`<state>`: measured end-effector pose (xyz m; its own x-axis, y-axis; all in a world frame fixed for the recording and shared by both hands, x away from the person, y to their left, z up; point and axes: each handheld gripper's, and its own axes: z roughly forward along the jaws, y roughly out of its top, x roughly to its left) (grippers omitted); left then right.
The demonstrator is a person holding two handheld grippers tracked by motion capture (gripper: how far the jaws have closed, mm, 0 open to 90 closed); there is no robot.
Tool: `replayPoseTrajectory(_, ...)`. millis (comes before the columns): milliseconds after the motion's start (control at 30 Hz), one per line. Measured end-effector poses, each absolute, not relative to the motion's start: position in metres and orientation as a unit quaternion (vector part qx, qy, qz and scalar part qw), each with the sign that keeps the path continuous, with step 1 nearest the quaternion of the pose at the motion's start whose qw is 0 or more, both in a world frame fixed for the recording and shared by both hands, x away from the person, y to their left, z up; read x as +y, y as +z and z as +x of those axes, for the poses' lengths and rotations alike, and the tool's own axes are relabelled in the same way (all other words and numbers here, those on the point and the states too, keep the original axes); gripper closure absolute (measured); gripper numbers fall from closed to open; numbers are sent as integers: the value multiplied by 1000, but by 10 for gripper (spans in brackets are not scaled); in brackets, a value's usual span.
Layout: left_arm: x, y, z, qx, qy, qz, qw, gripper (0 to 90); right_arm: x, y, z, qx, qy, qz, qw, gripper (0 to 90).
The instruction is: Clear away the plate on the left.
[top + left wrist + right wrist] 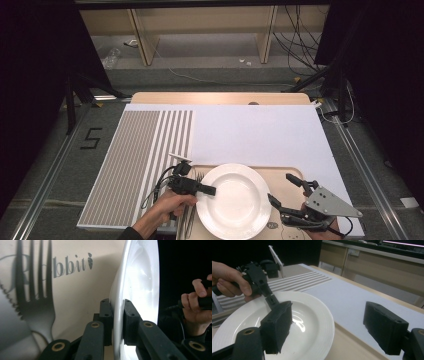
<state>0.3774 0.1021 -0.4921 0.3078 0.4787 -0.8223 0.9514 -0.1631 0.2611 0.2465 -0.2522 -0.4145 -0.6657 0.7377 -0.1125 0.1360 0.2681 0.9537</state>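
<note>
Left gripper (117, 315) is clamped on the rim of the round white ceramic plate (234, 200); I see a pad on each face of the rim in the left gripper view. Plate sits on the beige plastic tray (280, 172), metal fork (192, 210) just left of it. Right gripper (287, 192) has its jaws spread wide, nothing in them, hovering just off the plate's right edge. So: plate lies between the two tools, left one already has it, right one is near enough to take the opposite rim. Beyond: white table sheet (260, 135), striped mat (145, 145).
</note>
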Motion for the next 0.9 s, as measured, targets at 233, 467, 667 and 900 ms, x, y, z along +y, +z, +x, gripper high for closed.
replayPoseTrajectory(233, 92, -495, 379, 503, -301, 707, 396, 803, -252, -415, 246, 744, 528, 293, 285, 239)
replayPoseTrajectory(467, 81, -497, 381, 500, -306, 707, 395, 802, -252, -415, 246, 744, 529, 293, 285, 239)
replayPoseTrajectory(667, 75, -501, 382, 502, -316, 705, 390, 801, -252, -415, 246, 744, 529, 293, 284, 239)
replayPoseTrajectory(900, 76, -504, 383, 508, -322, 701, 383, 791, -252, -415, 246, 744, 530, 292, 284, 239)
